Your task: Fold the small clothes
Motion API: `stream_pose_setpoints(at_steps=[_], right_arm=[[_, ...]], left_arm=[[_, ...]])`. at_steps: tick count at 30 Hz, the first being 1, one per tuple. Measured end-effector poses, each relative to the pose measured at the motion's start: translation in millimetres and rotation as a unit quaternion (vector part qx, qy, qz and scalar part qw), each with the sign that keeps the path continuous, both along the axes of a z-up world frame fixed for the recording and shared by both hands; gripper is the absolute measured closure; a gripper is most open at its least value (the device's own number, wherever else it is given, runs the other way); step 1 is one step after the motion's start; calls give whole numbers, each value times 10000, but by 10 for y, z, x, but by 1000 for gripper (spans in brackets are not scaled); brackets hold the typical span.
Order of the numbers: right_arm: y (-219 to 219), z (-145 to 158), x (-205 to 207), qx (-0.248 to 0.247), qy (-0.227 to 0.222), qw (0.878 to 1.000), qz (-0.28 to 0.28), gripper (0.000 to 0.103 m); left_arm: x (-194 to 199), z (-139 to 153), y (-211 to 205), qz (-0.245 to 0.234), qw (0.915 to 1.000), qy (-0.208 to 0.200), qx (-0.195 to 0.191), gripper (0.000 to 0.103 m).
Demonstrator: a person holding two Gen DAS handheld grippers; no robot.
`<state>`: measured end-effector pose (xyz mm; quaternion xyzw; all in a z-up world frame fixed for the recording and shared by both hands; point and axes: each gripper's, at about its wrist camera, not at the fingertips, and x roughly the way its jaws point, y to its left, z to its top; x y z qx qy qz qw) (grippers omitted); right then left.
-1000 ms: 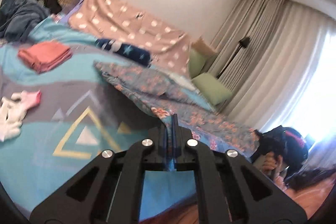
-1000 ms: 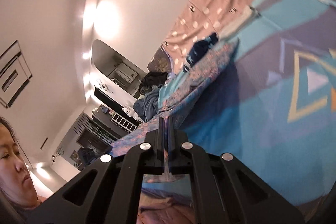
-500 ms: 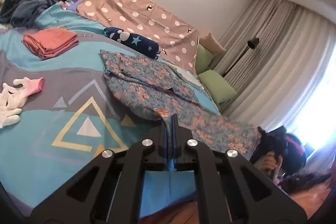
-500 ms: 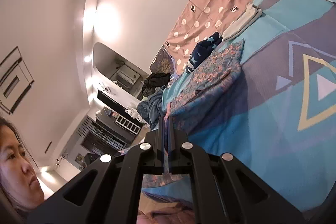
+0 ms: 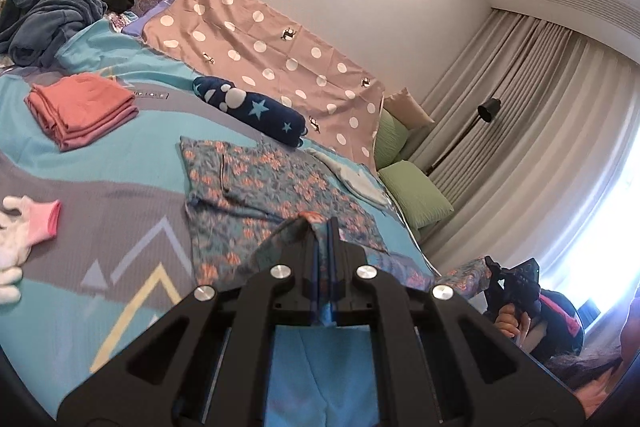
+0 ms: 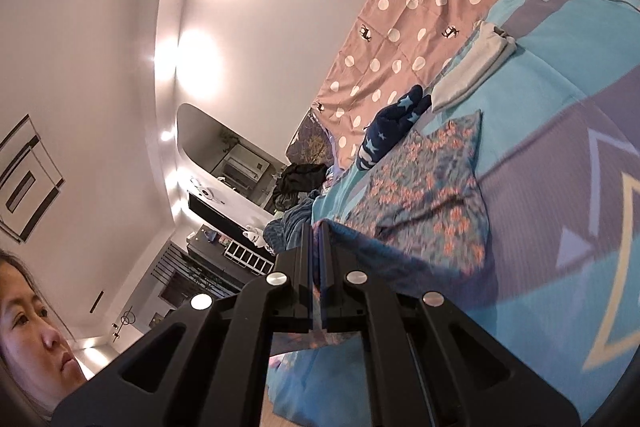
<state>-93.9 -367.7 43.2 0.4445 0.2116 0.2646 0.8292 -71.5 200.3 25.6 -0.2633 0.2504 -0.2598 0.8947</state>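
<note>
A blue floral garment (image 5: 256, 187) lies spread on the bed, its far end flat and its near edge lifted. My left gripper (image 5: 323, 227) is shut on one near corner of it. My right gripper (image 6: 316, 233) is shut on the other near corner; the garment also shows in the right wrist view (image 6: 432, 187). The right gripper also shows in the left wrist view (image 5: 512, 283), off the bed's right edge, with floral cloth pulled to it.
A folded pink stack (image 5: 80, 107), a rolled navy star cloth (image 5: 252, 111), white and pink gloves (image 5: 24, 227) and a folded white item (image 5: 356, 179) lie on the teal patterned bedspread (image 5: 100, 167). A pile of dark clothes (image 5: 44, 11) sits at the far left. Green pillows (image 5: 416, 195) are at the right.
The floral garment has come down from hanging in the air to lie flat on the bed. Both grippers have moved lower and kept hold of its near corners.
</note>
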Motion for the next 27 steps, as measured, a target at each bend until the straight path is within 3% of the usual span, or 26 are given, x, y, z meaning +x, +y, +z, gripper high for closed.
stream_pose_setpoints(at_steps=[12, 17, 21, 23, 27], right_arm=[[-14, 230, 1154, -293, 165, 9994, -126, 101], [46, 261, 1851, -716, 634, 9945, -426, 101], [63, 51, 2447, -1085, 1042, 9862, -689, 101], [68, -168, 2796, -1283, 1309, 9799, -784, 100], [128, -704, 3209, -1961, 1978, 9559, -934, 97]], left_arm=[[1033, 235, -61, 292, 9991, 88, 288, 99], [1761, 241, -133, 278, 9982, 357, 397, 99], [2477, -52, -128, 561, 9928, 781, 719, 99], [2830, -340, -105, 721, 9880, 1075, 846, 98], [3266, -980, -47, 759, 9760, 1950, 598, 97]])
